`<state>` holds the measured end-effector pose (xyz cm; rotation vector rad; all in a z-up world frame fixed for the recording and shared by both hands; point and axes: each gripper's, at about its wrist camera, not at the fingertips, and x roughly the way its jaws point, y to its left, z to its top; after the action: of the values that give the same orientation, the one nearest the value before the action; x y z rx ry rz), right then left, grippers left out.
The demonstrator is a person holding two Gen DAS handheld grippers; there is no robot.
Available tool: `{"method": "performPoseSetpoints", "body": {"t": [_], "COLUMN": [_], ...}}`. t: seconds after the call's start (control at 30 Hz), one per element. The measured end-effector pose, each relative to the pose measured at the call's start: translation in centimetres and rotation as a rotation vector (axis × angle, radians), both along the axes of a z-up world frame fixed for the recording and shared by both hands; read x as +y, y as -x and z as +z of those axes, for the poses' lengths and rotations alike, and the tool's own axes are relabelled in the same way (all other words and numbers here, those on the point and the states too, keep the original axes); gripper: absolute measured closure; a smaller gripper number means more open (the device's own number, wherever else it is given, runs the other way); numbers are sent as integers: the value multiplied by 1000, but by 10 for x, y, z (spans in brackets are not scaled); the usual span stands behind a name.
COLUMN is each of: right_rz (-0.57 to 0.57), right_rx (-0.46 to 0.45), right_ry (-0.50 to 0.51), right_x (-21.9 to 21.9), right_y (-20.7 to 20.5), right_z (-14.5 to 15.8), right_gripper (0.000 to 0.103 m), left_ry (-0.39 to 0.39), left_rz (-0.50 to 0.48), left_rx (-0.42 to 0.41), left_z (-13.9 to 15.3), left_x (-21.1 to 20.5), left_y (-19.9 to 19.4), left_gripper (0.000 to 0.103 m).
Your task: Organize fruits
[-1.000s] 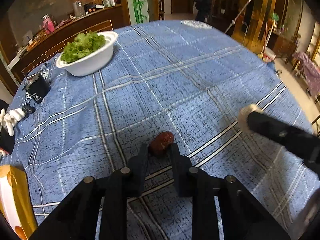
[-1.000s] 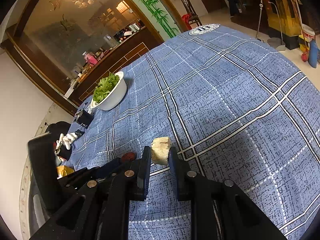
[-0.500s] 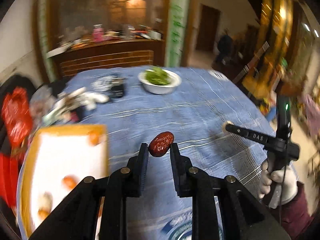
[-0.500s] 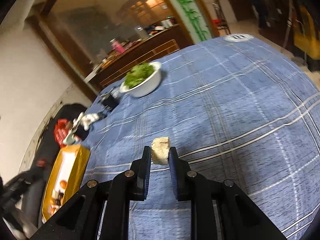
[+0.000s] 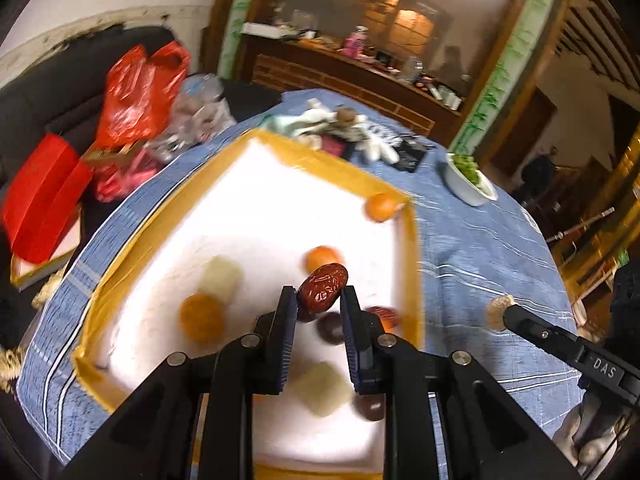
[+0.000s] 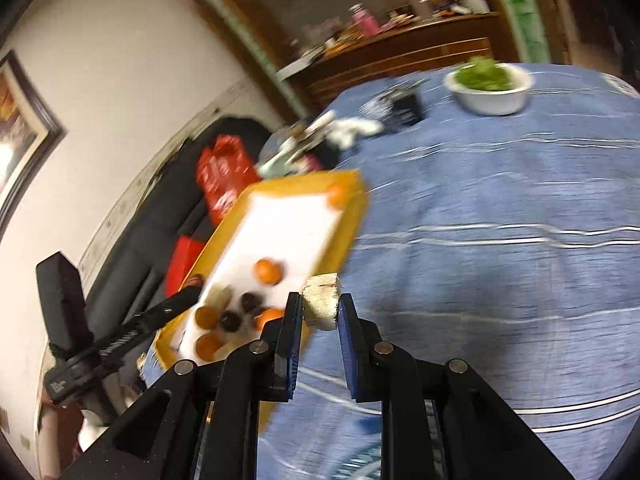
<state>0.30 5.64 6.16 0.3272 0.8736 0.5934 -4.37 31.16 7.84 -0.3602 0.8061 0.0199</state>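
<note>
My left gripper (image 5: 320,300) is shut on a dark red date (image 5: 323,288) and holds it above the near right part of a yellow-rimmed white tray (image 5: 264,216). The tray holds several oranges, pale chunks and dark fruits. My right gripper (image 6: 318,308) is shut on a pale cut chunk (image 6: 321,299) and hangs over the blue cloth just right of the tray (image 6: 292,224). The right gripper also shows in the left wrist view (image 5: 498,312), right of the tray, with the chunk at its tip.
A white bowl of greens (image 6: 490,88) stands far back on the blue checked tablecloth (image 6: 500,260). A black device and white gloves (image 5: 372,144) lie beyond the tray. Red bags (image 5: 140,92) and a red box (image 5: 40,200) sit on a dark sofa at left.
Both grippers have swung left with their fruit. The left one now hangs over the tray, which was off to its left; the right one has come close beside the tray.
</note>
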Motion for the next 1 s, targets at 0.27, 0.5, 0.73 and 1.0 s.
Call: {"method": "performPoseSetpoints", "body": {"t": [0.27,0.5,0.73,1.0], "right_rz": [48,20,-46,-135], "right_rx": [57,17,-90,-169], "right_ry": [113,166,199,274], "right_x": [76,92,62,17], "right_y": [-36,-46,6,61], "right_z": [-22,-13,18,19], "right_gripper": [82,69,48,46], "left_ry": [-6,-8,-95,-363], "left_rz": [67,86,107,134], "left_rx": [36,-33,-128,-270], "left_z": [-13,7,34,67], "left_x": [36,46,28,-45], "left_y": [16,37,56,90], "left_gripper": [65,33,25,0]}}
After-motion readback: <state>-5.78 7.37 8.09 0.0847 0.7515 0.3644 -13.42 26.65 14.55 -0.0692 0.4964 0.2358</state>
